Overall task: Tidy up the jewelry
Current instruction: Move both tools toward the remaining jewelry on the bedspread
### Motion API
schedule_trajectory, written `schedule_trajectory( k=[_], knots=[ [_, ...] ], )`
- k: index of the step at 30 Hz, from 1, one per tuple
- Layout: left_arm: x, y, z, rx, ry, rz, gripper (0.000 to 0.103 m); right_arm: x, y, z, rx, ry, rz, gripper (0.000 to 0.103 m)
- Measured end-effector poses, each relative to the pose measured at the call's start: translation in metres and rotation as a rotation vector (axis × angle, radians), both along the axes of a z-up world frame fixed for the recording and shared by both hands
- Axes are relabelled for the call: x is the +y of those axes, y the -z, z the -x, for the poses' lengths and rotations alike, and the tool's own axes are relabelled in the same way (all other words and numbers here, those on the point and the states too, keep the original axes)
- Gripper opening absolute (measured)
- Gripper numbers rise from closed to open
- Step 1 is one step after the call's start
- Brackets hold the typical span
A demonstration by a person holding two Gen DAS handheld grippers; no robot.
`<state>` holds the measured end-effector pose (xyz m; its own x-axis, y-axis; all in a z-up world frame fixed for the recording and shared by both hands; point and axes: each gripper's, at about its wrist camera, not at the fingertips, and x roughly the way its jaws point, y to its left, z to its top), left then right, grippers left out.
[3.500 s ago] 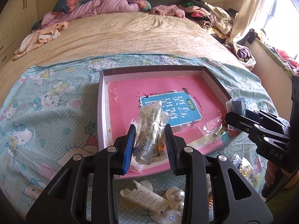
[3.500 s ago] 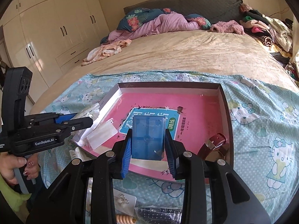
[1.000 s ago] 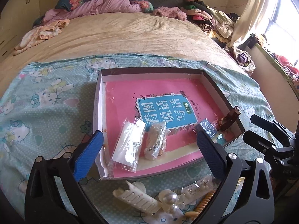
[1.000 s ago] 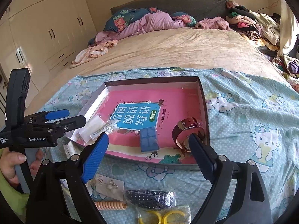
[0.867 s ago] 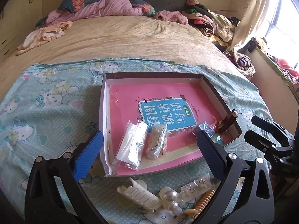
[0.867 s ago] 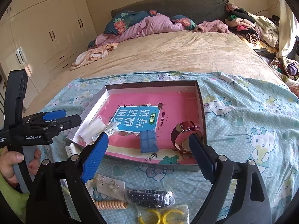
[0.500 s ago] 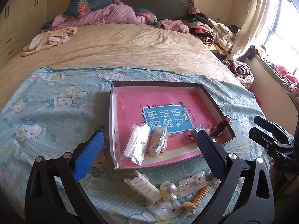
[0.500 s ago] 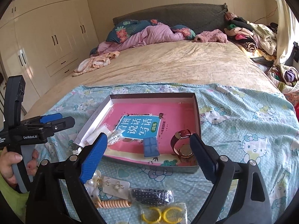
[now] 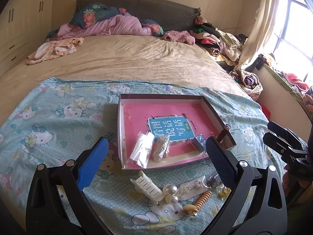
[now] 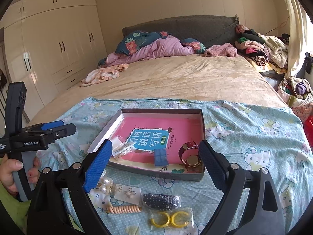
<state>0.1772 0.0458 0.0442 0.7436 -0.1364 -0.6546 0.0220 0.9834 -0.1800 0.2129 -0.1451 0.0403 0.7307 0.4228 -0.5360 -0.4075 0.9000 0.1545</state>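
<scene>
Right now both my grippers are empty with jaws spread wide: the left gripper [image 9: 156, 162] hangs above the near edge of the box [image 9: 119, 129], and the right gripper [image 10: 154, 163] hovers over the loose pieces in front of it. Just below my left jaws, on the sheet [image 9: 49, 129], lie a white claw clip [image 9: 147, 186], a pearl clip [image 9: 170, 192], an earring card [image 9: 192, 187] and a spiral tie [image 9: 199, 200]. Under my right jaws I also see a dark beaded piece in a bag [image 10: 160, 201] and a bag of yellow rings [image 10: 170, 219]. Inside the box, which has a pink book [image 10: 176, 129] as its floor, four things sit along the near side: two clear bags [image 9: 149, 149] at the left, a blue case [image 10: 160, 157] in the middle and a red-strapped watch [image 10: 190, 156] in the right corner. So I judge the job a bit under halfway: four pieces are in, six are out, all grouped close to the box's front wall. What remains looks like plain pick-and-drop work, with the flat earring card and the slippery bags likely the fiddliest to pinch off the soft sheet.
</scene>
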Motion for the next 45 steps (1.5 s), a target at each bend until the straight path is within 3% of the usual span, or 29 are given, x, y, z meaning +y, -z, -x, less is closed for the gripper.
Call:
schedule_trajectory(
  k=[9,27,45],
  knots=[
    [-0.006,-0.011,0.019,-0.034,0.002,-0.013,0.093,-0.008,-0.01,0.017,-0.033,0.001,-0.008,0.094],
    [-0.018,-0.011,0.05,-0.053,0.001,-0.047,0.093,-0.017,-0.007,0.035,-0.035,-0.011,-0.008,0.095],
    [-0.044,0.028,0.067,0.023,0.065,-0.11,0.093,-0.026,0.018,0.042,0.024,-0.013,0.006,0.095]
  ],
)
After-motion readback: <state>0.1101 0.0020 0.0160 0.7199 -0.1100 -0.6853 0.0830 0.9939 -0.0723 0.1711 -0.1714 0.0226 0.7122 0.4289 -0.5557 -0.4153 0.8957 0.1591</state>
